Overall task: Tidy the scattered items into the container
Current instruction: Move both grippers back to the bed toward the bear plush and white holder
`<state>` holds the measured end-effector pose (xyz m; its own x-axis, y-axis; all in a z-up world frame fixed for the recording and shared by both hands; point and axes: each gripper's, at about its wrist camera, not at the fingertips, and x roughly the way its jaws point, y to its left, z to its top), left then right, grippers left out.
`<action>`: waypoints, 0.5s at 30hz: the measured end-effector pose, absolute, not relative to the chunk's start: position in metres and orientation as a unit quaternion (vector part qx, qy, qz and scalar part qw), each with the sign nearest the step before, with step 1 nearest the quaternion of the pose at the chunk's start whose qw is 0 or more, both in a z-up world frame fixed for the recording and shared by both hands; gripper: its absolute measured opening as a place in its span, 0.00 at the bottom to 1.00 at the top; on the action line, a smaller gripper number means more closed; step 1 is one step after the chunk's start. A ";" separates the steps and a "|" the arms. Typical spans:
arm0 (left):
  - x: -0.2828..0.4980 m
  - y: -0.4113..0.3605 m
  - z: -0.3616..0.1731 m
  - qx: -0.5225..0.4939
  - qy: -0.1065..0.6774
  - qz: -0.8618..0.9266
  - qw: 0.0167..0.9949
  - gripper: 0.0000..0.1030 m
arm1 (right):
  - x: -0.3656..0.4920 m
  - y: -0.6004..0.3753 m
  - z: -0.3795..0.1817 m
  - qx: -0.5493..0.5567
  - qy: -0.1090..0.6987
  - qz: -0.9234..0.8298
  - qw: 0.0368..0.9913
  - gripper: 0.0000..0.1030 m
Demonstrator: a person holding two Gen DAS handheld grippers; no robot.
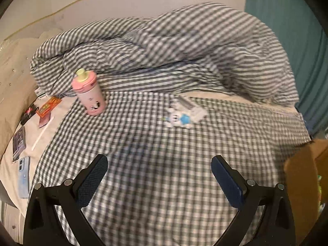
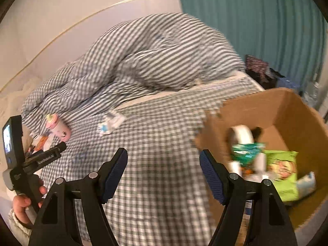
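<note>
A pink cup with a yellow spout lies tilted on the checked bed cover; it also shows in the right wrist view. A small white and blue toy on a white packet lies mid-bed, seen also from the right. The cardboard box stands at the bed's right edge and holds a tape roll, green packets and white bottles. My left gripper is open and empty above the cover. My right gripper is open and empty beside the box's left wall.
A bunched checked duvet fills the far side of the bed. Cards, a straw and a blue phone lie at the left bed edge. A teal curtain hangs behind. The left hand and its gripper handle show at left.
</note>
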<state>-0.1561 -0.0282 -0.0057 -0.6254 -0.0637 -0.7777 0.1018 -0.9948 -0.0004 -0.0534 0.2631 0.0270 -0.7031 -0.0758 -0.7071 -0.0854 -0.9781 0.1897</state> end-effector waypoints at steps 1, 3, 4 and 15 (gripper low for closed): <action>-0.161 -0.033 -0.009 0.432 0.024 -0.900 0.048 1.00 | -0.060 0.255 0.026 -0.387 0.100 0.917 -0.003 0.70; -0.171 -0.042 -0.018 0.433 0.027 -0.900 0.049 1.00 | -0.075 0.239 0.023 -0.390 0.087 0.917 -0.010 0.70; -0.176 -0.045 -0.022 0.433 0.027 -0.900 0.049 1.00 | -0.081 0.232 0.021 -0.392 0.084 0.916 -0.013 0.70; -0.278 -0.030 -0.085 0.454 0.017 -0.891 0.026 1.00 | -0.200 0.186 -0.015 -0.430 0.063 0.900 -0.041 0.70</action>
<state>-0.2783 -0.0303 -0.0848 -0.5869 -0.0307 -0.8090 0.0612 -0.9981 -0.0065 -0.2005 0.1859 -0.0147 -0.6268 -0.1278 -0.7686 0.0195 -0.9887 0.1484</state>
